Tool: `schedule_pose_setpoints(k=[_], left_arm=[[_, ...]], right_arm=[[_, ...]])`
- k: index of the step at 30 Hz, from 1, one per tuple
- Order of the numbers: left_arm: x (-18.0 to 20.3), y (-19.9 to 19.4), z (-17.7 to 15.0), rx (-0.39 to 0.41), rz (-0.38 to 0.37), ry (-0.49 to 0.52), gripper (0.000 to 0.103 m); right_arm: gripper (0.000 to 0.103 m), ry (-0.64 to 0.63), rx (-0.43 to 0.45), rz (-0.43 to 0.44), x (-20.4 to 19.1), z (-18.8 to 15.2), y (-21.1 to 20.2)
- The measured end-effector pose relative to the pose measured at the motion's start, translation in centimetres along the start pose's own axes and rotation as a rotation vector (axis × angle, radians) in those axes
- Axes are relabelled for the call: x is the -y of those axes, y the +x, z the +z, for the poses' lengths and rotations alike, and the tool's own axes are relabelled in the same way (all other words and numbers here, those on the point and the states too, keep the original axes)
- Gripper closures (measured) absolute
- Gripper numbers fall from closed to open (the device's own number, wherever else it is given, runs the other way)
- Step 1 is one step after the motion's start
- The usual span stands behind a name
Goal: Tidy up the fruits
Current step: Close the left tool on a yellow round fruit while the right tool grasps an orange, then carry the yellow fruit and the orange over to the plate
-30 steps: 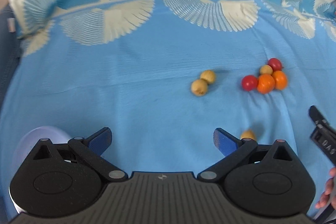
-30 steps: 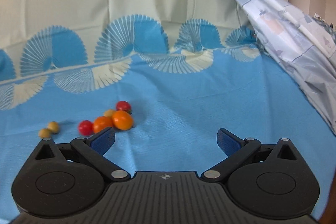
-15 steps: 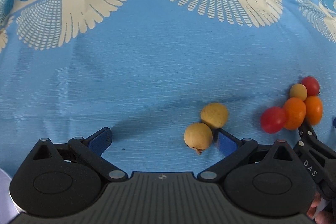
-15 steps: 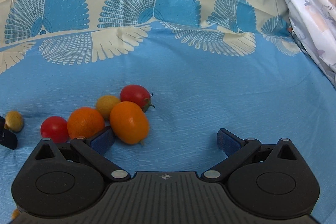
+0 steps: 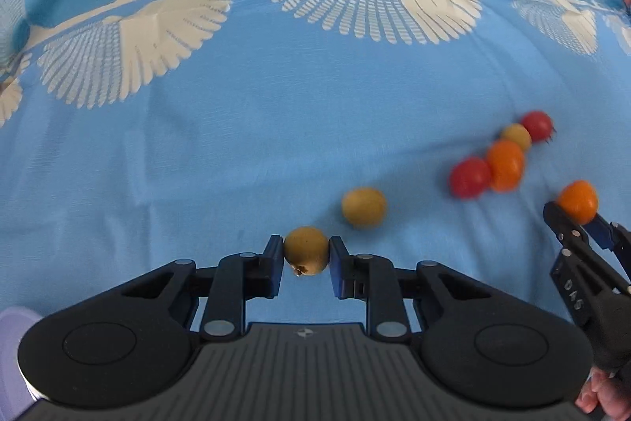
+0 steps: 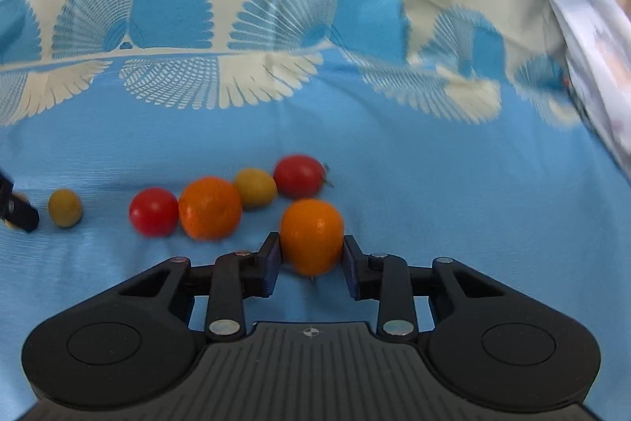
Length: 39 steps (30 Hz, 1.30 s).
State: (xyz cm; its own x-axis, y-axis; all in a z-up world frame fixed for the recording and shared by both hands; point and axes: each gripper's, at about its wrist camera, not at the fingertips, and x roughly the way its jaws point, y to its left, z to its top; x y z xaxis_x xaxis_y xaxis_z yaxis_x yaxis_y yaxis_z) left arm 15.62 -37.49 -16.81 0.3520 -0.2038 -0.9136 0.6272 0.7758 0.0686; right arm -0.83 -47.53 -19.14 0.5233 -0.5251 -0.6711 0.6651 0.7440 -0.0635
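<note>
Left wrist view: left gripper (image 5: pixel 306 255) just closed, pads clamped on yellow fruit (image 5: pixel 306 250) over blue cloth (image 5: pixel 236 152). Right gripper (image 6: pixel 311 251) just closed on orange fruit (image 6: pixel 311 235), beside remaining cluster.

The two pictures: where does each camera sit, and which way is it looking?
Left wrist view: sits on the left tool, looking down along its fingers at the blue cloth; the tool has just closed on a tan fruit; the right tool and fingertips show.
Right wrist view: sits on the right tool, just closed on an orange fruit.
Shared: the fruit cluster, the cloth.
</note>
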Motion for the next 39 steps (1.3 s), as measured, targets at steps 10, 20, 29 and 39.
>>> schedule_pose_setpoints(k=[10, 20, 29, 39], left_arm=[[-2.9, -12.7, -6.9, 0.096, 0.021, -0.005, 0.076], [-8.9, -23.8, -16.0, 0.142, 0.053, -0.116, 0.076], [-16.0, -28.4, -24.9, 0.135, 0.085, -0.244, 0.076], [-20.6, -30.0, -31.6, 0.143, 0.087, -0.352, 0.076]], right_arm=[[0.071, 0.171, 0.091, 0.026, 2.4, -1.9, -12.7], [0.071, -0.013, 0.171, 0.213, -2.8, -3.6, -26.5], [0.071, -0.115, 0.185, 0.392, -9.2, -5.2, -34.3], [0.071, -0.242, 0.156, 0.48, -13.9, -8.5, -39.6]])
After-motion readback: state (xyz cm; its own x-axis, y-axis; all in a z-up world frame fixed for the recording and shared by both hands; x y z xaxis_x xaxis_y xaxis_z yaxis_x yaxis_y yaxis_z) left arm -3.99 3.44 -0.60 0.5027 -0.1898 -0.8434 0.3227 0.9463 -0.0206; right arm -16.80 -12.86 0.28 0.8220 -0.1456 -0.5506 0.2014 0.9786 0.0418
